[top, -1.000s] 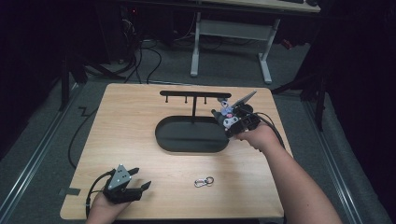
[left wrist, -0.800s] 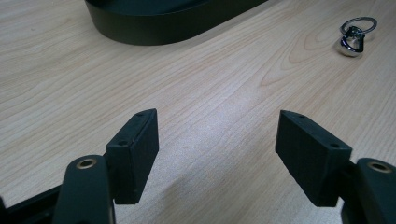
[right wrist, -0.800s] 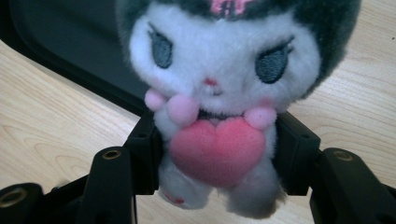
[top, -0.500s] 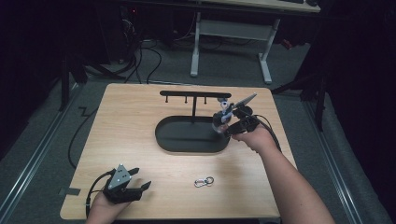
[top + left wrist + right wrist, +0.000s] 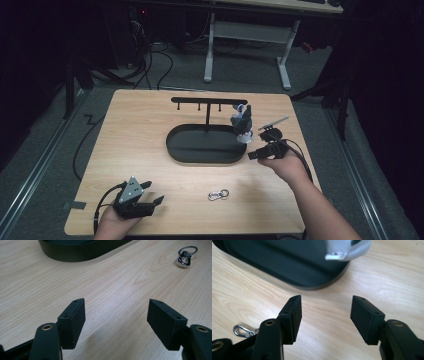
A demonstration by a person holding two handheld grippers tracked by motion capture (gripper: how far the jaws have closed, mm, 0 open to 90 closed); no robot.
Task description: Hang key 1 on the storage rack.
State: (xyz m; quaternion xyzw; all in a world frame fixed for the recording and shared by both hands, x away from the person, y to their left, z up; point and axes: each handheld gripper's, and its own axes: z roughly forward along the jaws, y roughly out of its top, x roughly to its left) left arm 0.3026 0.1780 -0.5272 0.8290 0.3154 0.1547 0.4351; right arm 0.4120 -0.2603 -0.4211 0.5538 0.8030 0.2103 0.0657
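A black stand with an oval base [image 5: 200,150] and a hook bar [image 5: 205,100] stands mid-table. A small dark and grey keychain charm [image 5: 241,123] hangs at the bar's right end, above the base's right edge. My right gripper [image 5: 257,146] sits just right of the base, open, clear of the charm. Its jaws have just been closing, with nothing between them. In the right gripper view, the right gripper [image 5: 325,317] faces the base [image 5: 287,262], the charm's underside [image 5: 348,251] above it. A silver carabiner [image 5: 218,194] lies near the front edge. My left gripper [image 5: 152,196] rests open at the front left.
In the left gripper view, the open left gripper [image 5: 116,322] looks over bare wood at the base's rim [image 5: 82,251] and the carabiner [image 5: 185,258]. The carabiner [image 5: 243,330] also lies left of the right jaws. A cable [image 5: 85,145] trails off the table's left edge.
My right gripper has drawn back from the charm toward the near right and dropped a little. The charm stays hanging at the bar's end. The left gripper has not moved.
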